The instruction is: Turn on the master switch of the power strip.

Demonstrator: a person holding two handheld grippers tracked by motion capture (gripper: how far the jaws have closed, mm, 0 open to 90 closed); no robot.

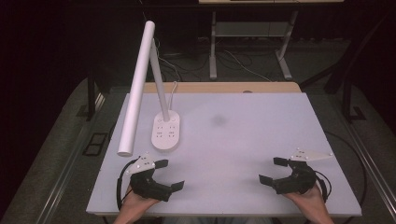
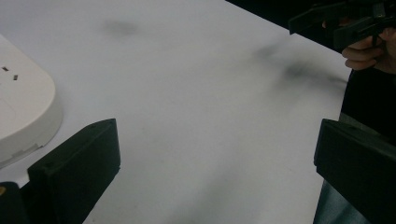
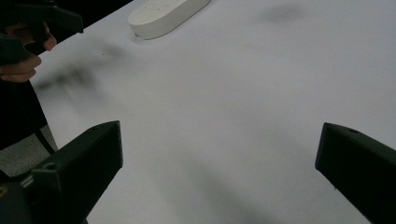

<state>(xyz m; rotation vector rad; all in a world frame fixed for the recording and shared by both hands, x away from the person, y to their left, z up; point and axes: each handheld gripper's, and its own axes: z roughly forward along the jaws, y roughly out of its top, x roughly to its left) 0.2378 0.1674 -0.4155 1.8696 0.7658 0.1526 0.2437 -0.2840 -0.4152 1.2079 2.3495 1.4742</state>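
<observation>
Both grippers low over near table [image 1: 243, 140] edge, fingers spread wide, nothing between them. Left gripper [image 1: 169, 175] sits nearest the lamp base [image 1: 166, 130], which lies just beyond and outboard of its fingers; right gripper [image 1: 276, 170] well apart from it. Judgement: approach with left, keep fingers spread, square them across the base's narrow width before closing, avoid the lamp arm [image 1: 137, 88]

A white table top [image 1: 261, 140] is lying under even light, with a strip of bare wood [image 1: 224, 87] showing along its far edge. Beyond it, the room is sitting in darkness. A grey carpet [image 1: 56, 154] is covering the floor, cables [image 1: 238, 63] are trailing across it, and the pale metal legs of another desk [image 1: 213, 46] are standing behind.
</observation>
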